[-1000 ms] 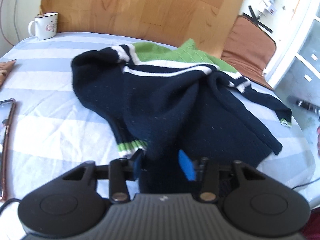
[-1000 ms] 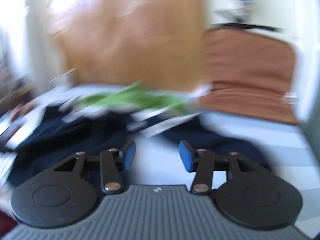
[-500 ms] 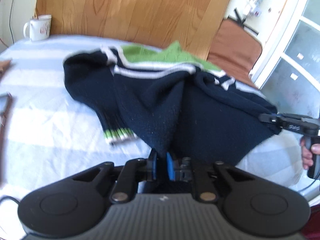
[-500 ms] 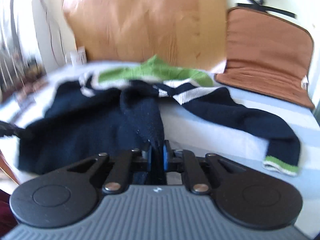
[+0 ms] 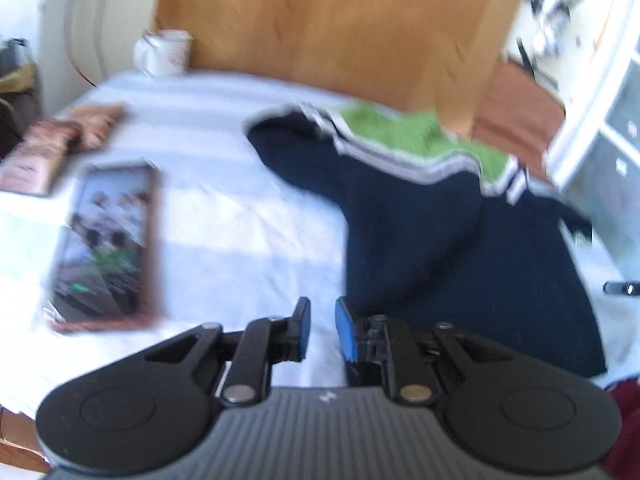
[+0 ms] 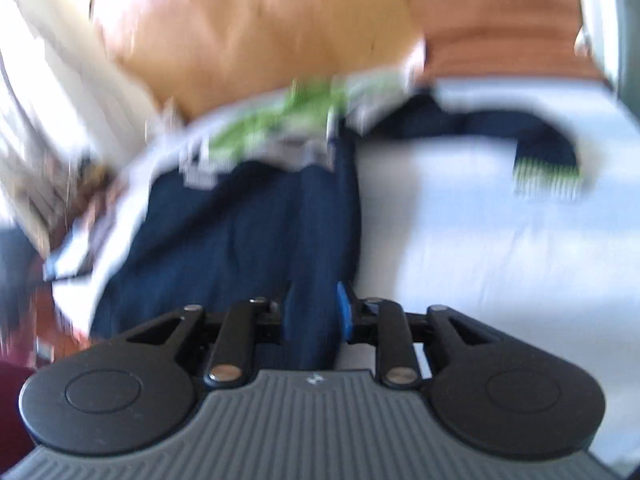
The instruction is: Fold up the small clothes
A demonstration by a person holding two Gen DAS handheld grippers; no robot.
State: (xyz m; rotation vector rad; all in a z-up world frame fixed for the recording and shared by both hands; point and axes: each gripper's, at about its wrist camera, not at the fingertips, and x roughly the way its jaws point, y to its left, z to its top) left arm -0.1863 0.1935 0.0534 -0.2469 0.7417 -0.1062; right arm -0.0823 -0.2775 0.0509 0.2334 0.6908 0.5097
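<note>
On the striped sheet (image 5: 224,216) ahead of you the navy sweater (image 5: 448,248) lies spread out, its green and white collar band toward the wooden headboard (image 5: 328,20) and one sleeve with a green cuff (image 6: 546,174) stretched out to the right. Your left gripper (image 5: 322,330) hangs just left of the sweater's near edge with its blue pads a little apart and nothing between them, while your right gripper (image 6: 314,312) has navy fabric lying between its parted fingers, though the blur hides whether they pinch it. A phone (image 5: 108,240) and a mug (image 5: 164,52) sit off to the left.
</note>
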